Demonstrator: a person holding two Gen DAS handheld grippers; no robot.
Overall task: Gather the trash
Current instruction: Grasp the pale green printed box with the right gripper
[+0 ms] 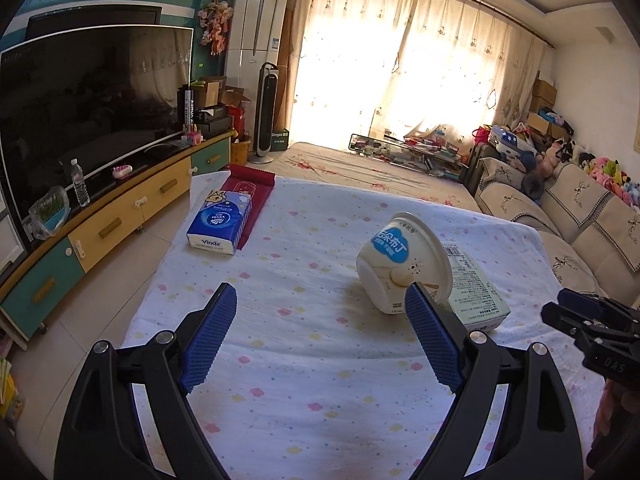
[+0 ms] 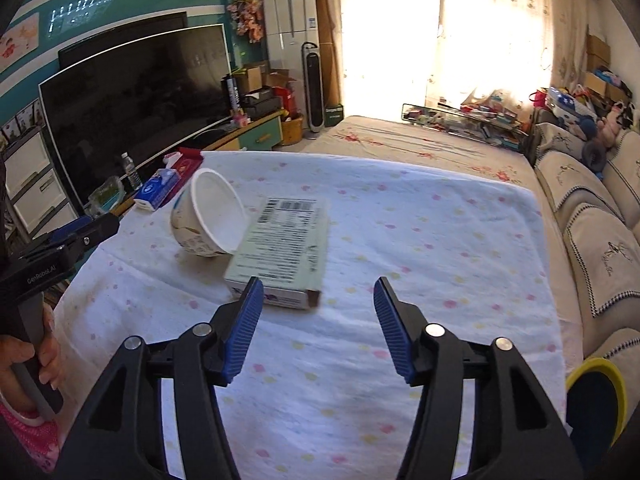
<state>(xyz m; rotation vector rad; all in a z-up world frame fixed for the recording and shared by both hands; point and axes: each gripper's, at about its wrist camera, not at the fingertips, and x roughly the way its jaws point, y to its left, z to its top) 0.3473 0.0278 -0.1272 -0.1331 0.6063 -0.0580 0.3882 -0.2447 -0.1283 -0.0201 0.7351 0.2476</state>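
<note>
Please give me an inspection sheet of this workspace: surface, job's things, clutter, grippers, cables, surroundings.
Surface: table under a white flowered cloth, stained near the middle.
Job's things: empty cup tipped on its side, rim leaning on a flat pale carton.
Clutter: tissue pack on a red mat at the far left corner.
Grippers: left gripper open, nothing between its jaws; right gripper open, nothing held, short of the carton.
Cables: nothing seen.
Surroundings: television, sofa, curtained window.

"Vinda" on tissue pack point(image 1: 219, 220); "GenRobot.AI" on left hand-held gripper point(image 2: 86, 236); "DAS" on right hand-held gripper point(image 1: 580, 312).
</note>
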